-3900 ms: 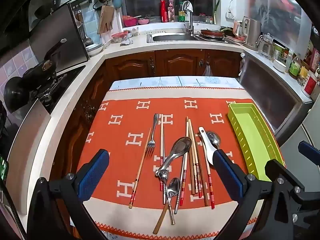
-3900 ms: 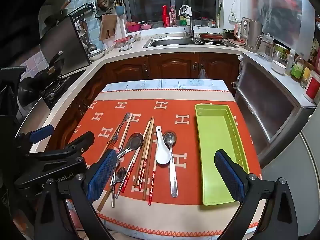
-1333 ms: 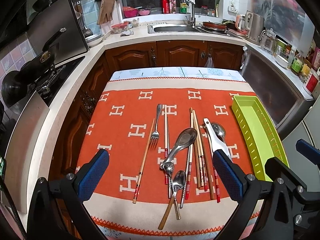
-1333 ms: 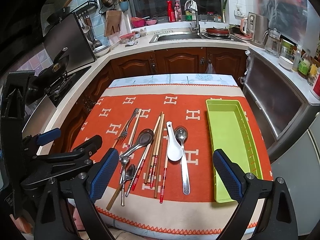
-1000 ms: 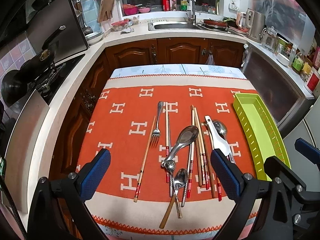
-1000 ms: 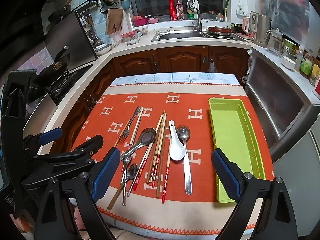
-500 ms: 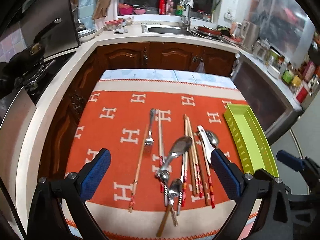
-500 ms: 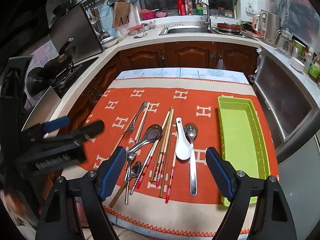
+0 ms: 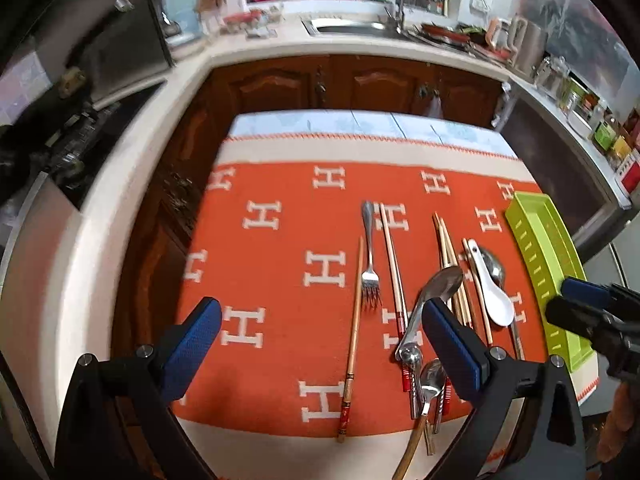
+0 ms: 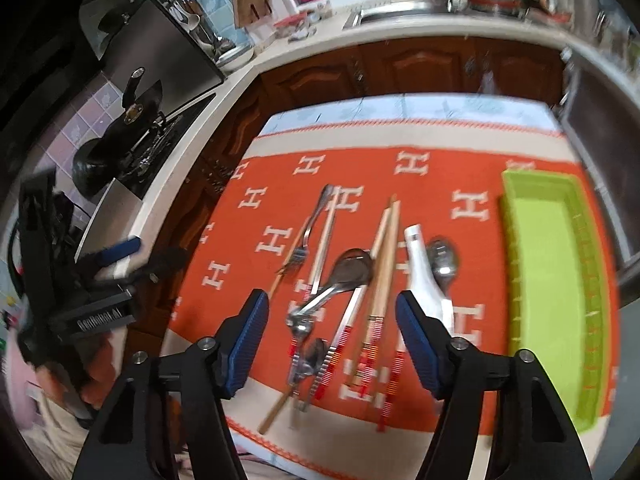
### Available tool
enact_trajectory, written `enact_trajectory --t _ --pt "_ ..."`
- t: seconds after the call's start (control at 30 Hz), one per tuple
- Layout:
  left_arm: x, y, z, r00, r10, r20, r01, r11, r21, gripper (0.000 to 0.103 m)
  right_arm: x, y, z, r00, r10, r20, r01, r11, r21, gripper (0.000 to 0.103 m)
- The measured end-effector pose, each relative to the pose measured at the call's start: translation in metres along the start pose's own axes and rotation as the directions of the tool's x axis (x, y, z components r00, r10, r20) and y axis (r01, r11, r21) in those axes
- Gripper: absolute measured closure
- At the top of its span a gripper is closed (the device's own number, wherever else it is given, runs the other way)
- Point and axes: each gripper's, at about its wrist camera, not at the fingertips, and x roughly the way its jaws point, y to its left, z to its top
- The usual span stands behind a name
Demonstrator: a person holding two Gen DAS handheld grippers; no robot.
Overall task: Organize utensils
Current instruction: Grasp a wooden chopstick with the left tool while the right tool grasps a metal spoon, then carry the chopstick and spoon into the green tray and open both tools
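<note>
The utensils lie loose in a group on an orange cloth [image 9: 280,264] with white H marks, which covers the worktop [image 9: 360,124]. Almost all of them have the long axis running from the near edge to the far edge.

From the left there is a single wooden chopstick [image 9: 354,336] with its red decorated end near, then a metal fork [image 9: 370,256] with the tines toward the near side and the handle away. Beside it lie more chopsticks [image 10: 384,264] with red-and-white striped near ends. A large metal spoon [image 10: 344,276] lies slanted across them, bowl far and to the right. Two smaller spoons [image 10: 312,356] are at the near end of the group. To the right are a white ceramic soup spoon [image 9: 492,284] and a metal spoon [image 10: 442,260], side by side.

A green plastic tray [image 10: 548,280], long and narrow, stands at the right of the cloth, parallel to the utensils.

The right gripper [image 10: 332,340] hovers above the near ends of the chopsticks and spoons; its fingers are closing but press on nothing. The left gripper [image 9: 320,344] is held above the cloth with fingers spread wide and free.
</note>
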Motion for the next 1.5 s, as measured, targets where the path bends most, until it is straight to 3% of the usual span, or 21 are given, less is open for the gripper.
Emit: enact_trajectory --t 0.13,0.2,0.3,0.43,0.53,0.7,0.83,0.93,1.03,1.1,1.3,1.5 --pt "0.04 -0.001 -0.005 0.997 -0.026 -0.079 0.026 1.0 -0.002 0.007 0.048 -0.005 0.013 0.994 0.072 -0.083 -0.065 0.995 0.079 0.049" --pt "0.06 -0.002 -0.008 0.992 -0.031 -0.126 0.031 1.0 -0.005 0.017 0.075 -0.01 0.018 0.988 0.098 -0.118 -0.084 0.99 0.116 0.055" --pt "0.086 -0.003 -0.016 0.983 -0.04 -0.18 0.041 0.999 0.003 0.026 0.113 -0.018 0.024 0.989 0.067 -0.134 -0.048 0.989 0.142 0.057" --pt "0.106 -0.005 -0.024 0.977 -0.028 -0.211 0.034 0.999 0.025 0.029 0.145 -0.031 0.026 0.988 0.049 -0.146 -0.023 0.985 0.173 0.057" --pt "0.117 -0.008 -0.027 0.974 -0.024 -0.225 0.033 0.999 0.035 0.03 0.156 -0.038 0.026 0.987 0.034 -0.156 -0.007 0.986 0.169 0.057" --pt "0.134 -0.01 -0.026 0.965 -0.022 -0.261 0.033 0.999 0.035 0.044 0.175 -0.044 0.031 0.988 -0.001 -0.155 0.027 0.986 0.166 0.057" --pt "0.142 -0.009 -0.025 0.964 -0.025 -0.265 0.034 0.999 0.029 0.045 0.182 -0.043 0.035 0.988 -0.011 -0.155 0.035 0.988 0.152 0.066" --pt "0.144 -0.011 -0.025 0.966 -0.022 -0.256 0.03 0.999 0.03 0.046 0.192 -0.043 0.036 0.989 -0.018 -0.148 0.038 0.99 0.134 0.078" --pt "0.141 -0.013 -0.025 0.973 0.01 -0.23 0.0 0.999 0.044 0.065 0.196 -0.044 0.035 0.991 -0.019 -0.13 0.036 0.991 0.127 0.092" --pt "0.14 -0.012 -0.022 0.975 0.0 -0.221 0.007 1.0 0.03 0.097 0.195 -0.043 0.034 0.995 -0.003 -0.1 0.016 0.992 0.128 0.098" --pt "0.134 0.002 -0.025 0.976 -0.023 -0.217 0.01 0.998 -0.064 0.099 0.177 -0.033 0.029 1.0 0.009 -0.011 -0.008 0.995 0.1 0.1" --pt "0.091 0.009 -0.03 0.988 -0.031 -0.153 0.013 0.993 -0.113 0.099 0.133 -0.033 0.024 0.997 0.029 0.073 -0.035 0.996 0.086 0.1"
